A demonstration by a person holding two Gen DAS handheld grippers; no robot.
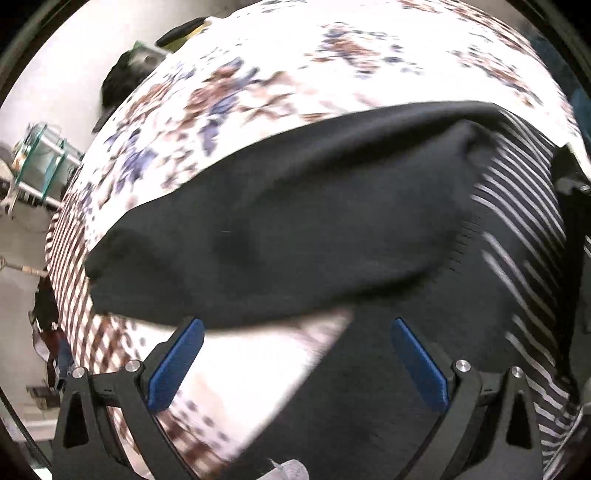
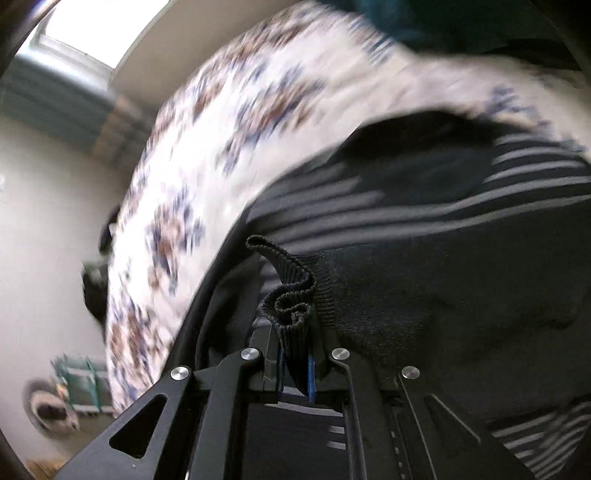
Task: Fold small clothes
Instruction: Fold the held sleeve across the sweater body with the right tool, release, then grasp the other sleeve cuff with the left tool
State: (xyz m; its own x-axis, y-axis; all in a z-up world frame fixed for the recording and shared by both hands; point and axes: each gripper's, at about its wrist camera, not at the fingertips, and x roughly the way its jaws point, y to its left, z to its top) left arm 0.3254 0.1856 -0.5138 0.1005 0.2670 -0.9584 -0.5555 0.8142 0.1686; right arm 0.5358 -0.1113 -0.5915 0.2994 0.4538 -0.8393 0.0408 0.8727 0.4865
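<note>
A black knit garment [image 1: 295, 229] with white-striped panels [image 1: 517, 221] lies bunched on a floral bed sheet [image 1: 258, 74]. My left gripper [image 1: 295, 323] hovers just above it, open, and its blue pads [image 1: 175, 365] stand wide apart with nothing between them. In the right wrist view my right gripper [image 2: 295, 354] is shut on the garment's ribbed black cuff [image 2: 291, 295], which puckers up out of the jaws. The rest of the garment [image 2: 443, 288] trails off to the right, its stripes [image 2: 406, 210] blurred by motion.
The floral sheet [image 2: 221, 147] covers the bed under both grippers. A glass shelf rack [image 1: 44, 155] and pale floor lie off the bed's left edge. A dark object [image 1: 122, 81] sits at the far edge. A teal cloth [image 2: 406, 18] lies at the top, with a window [image 2: 74, 37] behind.
</note>
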